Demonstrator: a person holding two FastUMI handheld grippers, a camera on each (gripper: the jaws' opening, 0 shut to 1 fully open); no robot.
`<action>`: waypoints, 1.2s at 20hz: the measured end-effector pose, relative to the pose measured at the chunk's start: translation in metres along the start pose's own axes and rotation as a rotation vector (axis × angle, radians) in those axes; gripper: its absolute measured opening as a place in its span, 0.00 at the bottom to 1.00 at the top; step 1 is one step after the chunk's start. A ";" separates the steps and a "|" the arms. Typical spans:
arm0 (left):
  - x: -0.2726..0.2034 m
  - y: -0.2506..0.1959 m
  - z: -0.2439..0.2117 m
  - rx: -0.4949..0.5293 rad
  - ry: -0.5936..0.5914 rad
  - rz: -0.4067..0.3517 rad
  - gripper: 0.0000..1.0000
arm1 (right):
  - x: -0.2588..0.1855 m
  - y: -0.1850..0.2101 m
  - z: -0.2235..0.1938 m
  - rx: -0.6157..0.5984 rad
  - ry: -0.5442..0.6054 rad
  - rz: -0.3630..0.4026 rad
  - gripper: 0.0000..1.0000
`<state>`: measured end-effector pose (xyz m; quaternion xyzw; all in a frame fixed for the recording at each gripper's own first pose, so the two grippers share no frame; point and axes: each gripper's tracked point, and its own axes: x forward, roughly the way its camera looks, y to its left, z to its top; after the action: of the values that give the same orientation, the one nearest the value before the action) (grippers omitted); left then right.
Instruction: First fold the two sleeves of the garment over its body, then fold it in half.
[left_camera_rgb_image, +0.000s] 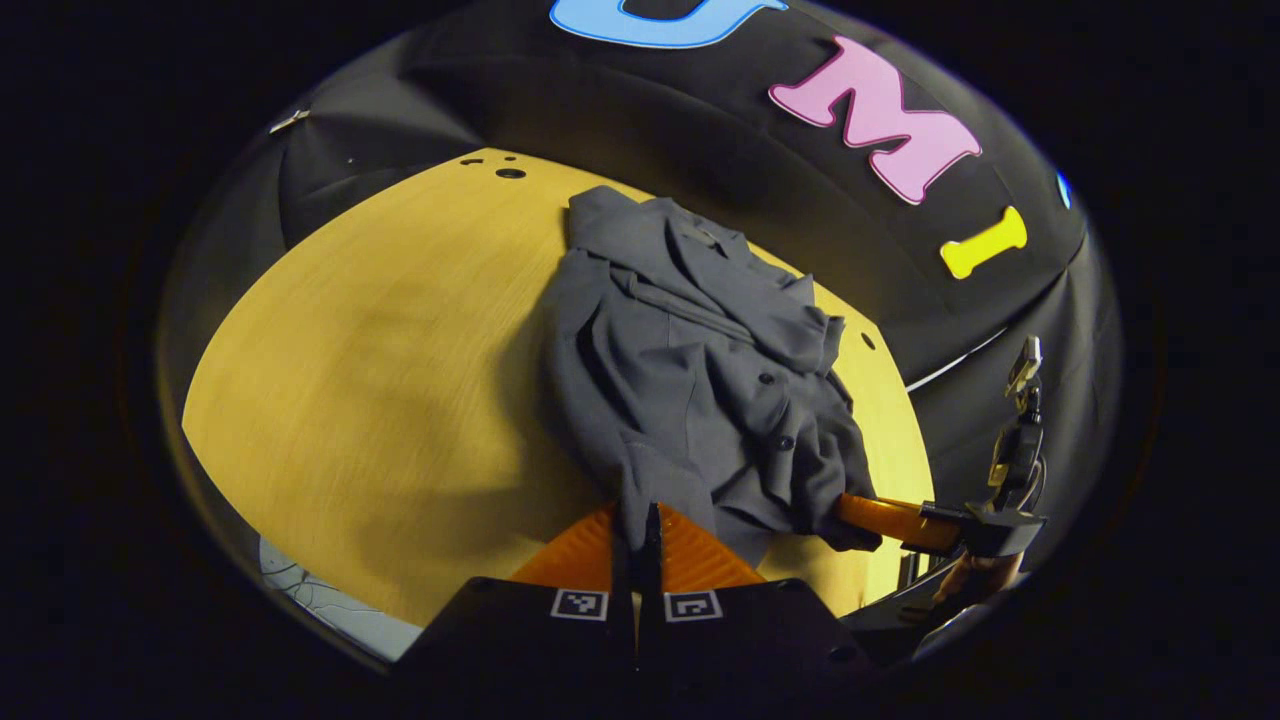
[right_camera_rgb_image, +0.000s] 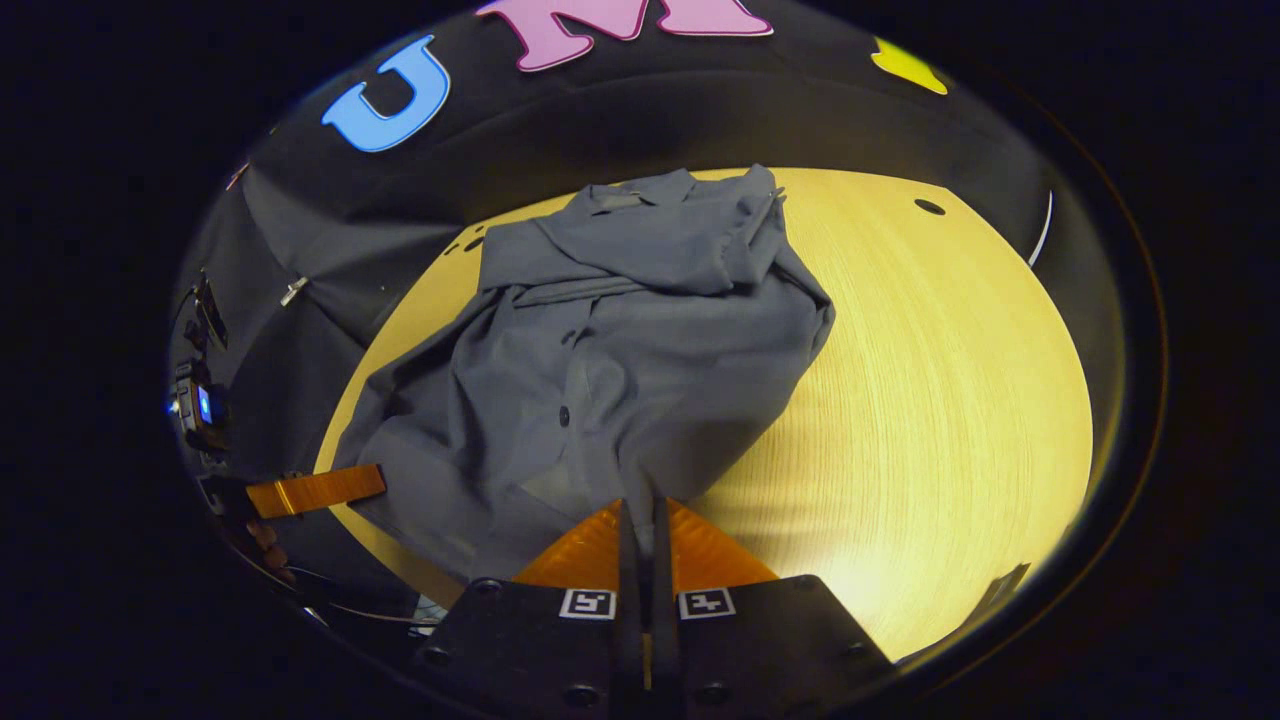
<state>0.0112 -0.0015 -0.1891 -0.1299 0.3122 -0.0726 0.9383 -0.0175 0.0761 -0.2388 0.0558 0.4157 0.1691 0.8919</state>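
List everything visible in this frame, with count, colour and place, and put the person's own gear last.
shirt: one, grey, buttoned front, lying rumpled on the table, collar toward the far edge.
table: one, light wood, with small dark holes near its far edge.
left gripper: one, at the near hem of the shirt, both fingers pressed on the cloth.
right gripper: one, at the near hem on the other side, both fingers pressed on the cloth.
hand: one, partly seen, holding the right gripper in the left gripper view.
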 end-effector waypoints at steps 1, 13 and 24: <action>-0.001 -0.003 0.008 0.000 -0.010 -0.005 0.06 | 0.000 0.000 0.008 0.001 -0.013 0.000 0.08; 0.014 -0.052 0.147 0.097 -0.181 -0.078 0.06 | 0.011 -0.004 0.143 0.040 -0.206 0.021 0.08; 0.087 -0.090 0.310 0.158 -0.397 -0.142 0.06 | 0.060 -0.028 0.303 0.047 -0.420 -0.007 0.08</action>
<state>0.2634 -0.0450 0.0270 -0.0893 0.1046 -0.1357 0.9812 0.2559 0.0830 -0.0926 0.1092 0.2248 0.1409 0.9580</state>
